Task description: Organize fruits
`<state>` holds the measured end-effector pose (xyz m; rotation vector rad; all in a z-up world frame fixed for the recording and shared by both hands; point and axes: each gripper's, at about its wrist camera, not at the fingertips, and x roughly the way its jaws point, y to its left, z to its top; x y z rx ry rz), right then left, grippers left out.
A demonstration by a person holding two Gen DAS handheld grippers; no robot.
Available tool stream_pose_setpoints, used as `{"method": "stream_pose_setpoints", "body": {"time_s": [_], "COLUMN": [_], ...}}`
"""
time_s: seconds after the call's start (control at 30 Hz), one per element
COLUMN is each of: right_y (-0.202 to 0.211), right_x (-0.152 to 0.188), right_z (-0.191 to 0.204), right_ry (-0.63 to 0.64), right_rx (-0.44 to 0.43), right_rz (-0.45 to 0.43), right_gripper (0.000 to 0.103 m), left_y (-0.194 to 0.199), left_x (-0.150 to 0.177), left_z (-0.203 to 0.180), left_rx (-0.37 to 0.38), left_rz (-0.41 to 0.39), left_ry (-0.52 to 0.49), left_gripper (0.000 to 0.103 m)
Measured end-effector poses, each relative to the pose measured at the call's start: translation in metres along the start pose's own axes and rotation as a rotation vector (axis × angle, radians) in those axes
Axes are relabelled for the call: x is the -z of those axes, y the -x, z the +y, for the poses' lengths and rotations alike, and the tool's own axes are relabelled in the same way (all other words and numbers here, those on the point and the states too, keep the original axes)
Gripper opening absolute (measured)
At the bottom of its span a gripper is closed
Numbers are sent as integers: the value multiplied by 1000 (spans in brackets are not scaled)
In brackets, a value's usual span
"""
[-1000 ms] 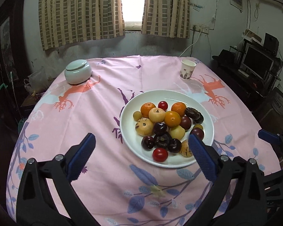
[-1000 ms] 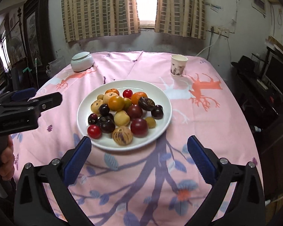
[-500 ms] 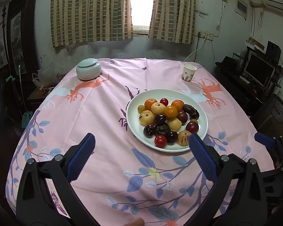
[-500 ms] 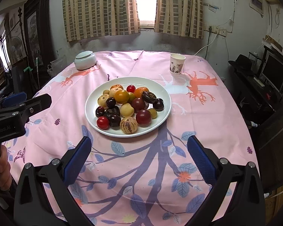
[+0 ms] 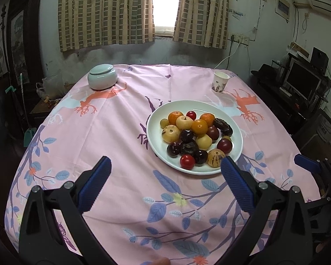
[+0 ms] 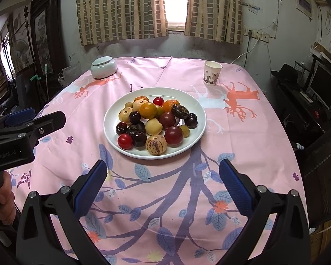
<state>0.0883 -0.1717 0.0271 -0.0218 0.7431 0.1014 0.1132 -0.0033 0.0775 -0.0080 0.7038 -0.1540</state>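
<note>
One white plate (image 6: pixel 196 112) sits at the centre of the right wrist frame, on a pink tablecloth (image 6: pixel 176 198), and holds all the fruit (image 6: pixel 153 122) in a single heap. By my count there are about seventeen pieces: three orange ones, two small red ones, four pale yellow ones, one striped one at the near rim, and dark purple or brown ones making up the remainder (the heap hides some, so the count is rough).

Both grippers hang over the near edge of the cloth, short of the plate. The left gripper (image 5: pixel 165 176) has its jaws spread wide with nothing between them; the right gripper (image 6: pixel 161 176) likewise.

In the upper left stands one lidded ceramic jar (image 6: pixel 103 67), in the upper right one paper cup (image 6: pixel 212 73). Nothing lies between the grippers and the plate.
</note>
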Motion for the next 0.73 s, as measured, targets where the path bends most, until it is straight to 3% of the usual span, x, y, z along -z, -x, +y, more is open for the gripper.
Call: {"method": "stream_pose_setpoints", "body": {"time_s": [0.73], "right_y": [-5], "right_x": [4], "right_z": [2], "right_ry": [-6], "right_rx": [-2], "right_rz": [10], "right_gripper": [102], "left_y": [-3], "left_x": [4], "left_z": [-4], "left_rx": [13], "left_rz": [12], "left_ry": [-19], "left_gripper": [101]}}
